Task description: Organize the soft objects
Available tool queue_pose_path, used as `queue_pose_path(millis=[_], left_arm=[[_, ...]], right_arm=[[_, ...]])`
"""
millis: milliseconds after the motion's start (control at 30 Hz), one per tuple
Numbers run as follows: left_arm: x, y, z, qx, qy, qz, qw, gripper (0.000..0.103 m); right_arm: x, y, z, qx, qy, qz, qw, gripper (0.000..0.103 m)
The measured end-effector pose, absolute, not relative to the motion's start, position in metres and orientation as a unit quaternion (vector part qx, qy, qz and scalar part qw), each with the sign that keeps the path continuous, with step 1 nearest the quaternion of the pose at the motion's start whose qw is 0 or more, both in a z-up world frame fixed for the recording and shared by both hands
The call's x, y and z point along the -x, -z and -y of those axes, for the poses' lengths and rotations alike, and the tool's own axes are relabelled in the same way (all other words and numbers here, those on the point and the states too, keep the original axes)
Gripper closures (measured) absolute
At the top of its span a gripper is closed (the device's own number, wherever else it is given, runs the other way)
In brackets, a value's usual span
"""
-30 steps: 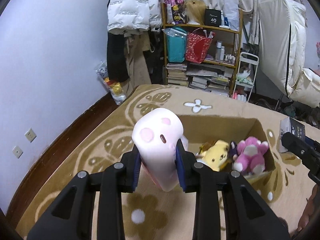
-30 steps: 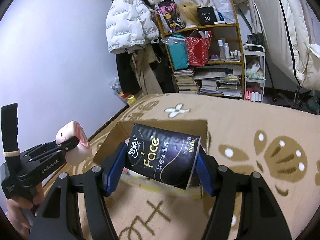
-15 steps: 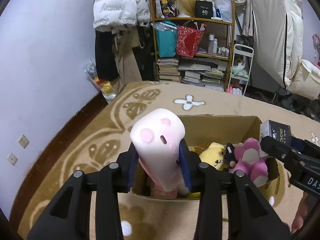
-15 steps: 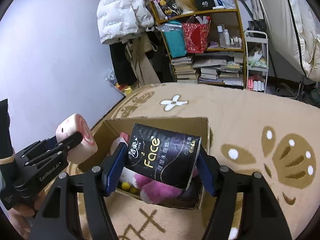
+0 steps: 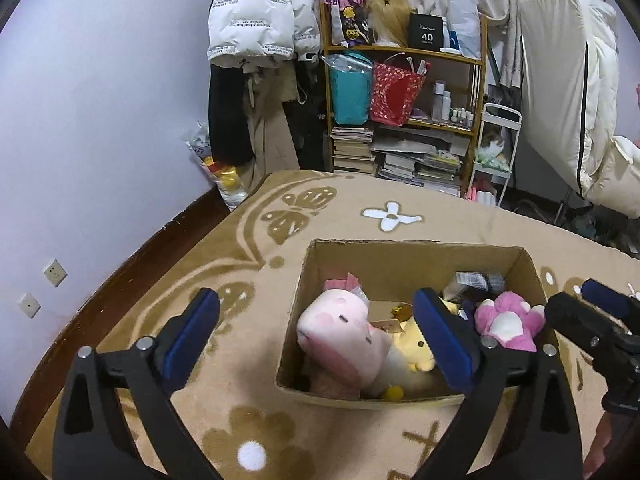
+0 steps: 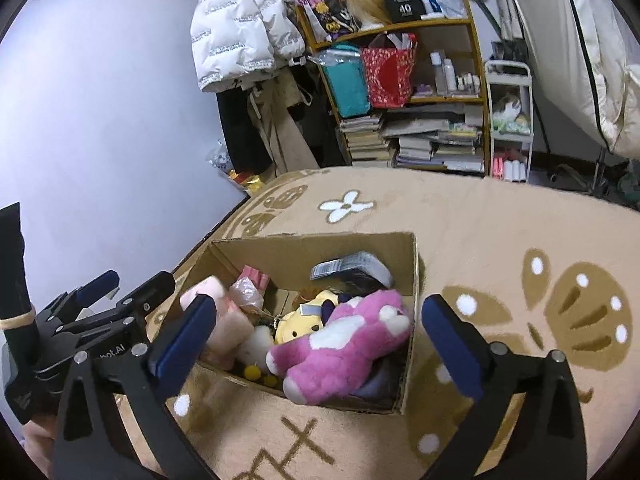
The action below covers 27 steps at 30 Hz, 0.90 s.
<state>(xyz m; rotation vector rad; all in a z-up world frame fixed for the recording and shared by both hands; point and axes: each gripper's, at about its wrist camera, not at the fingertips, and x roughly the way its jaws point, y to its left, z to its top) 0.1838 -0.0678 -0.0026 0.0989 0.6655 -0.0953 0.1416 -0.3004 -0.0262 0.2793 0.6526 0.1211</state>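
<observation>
Below, tan flowered carpet point(image 5: 360, 200) — cluttered bookshelf point(image 5: 404, 112), perhaps wooden, behind.

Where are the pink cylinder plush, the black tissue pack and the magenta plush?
pink cylinder plush point(image 5: 340, 330), left wrist view, its face
black tissue pack point(image 6: 354, 270), right wrist view, top side
magenta plush point(image 6: 344, 344), right wrist view, its body

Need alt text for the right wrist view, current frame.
The right claw hangs open and empty over a cardboard box on a tan patterned rug. The box holds a magenta plush, a yellow plush, a pale pink plush and a black tissue pack.
</observation>
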Motion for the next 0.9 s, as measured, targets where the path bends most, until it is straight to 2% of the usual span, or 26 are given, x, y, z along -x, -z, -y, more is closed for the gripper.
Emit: queue_pose_path(millis=[167,900], left_arm=[[-0.170,-0.015,0.063,-0.057,0.038,-0.313,0.947,0.000],[-0.051,-0.093,0.026,-0.083,0.017,-0.257,0.963,0.000]], right_arm=[[-0.132,0.012,0.298,-0.128,-0.052,-0.310,0.941,0.000],[-0.035,-0.047,0.283,-0.102,-0.052,-0.252,0.961,0.000]])
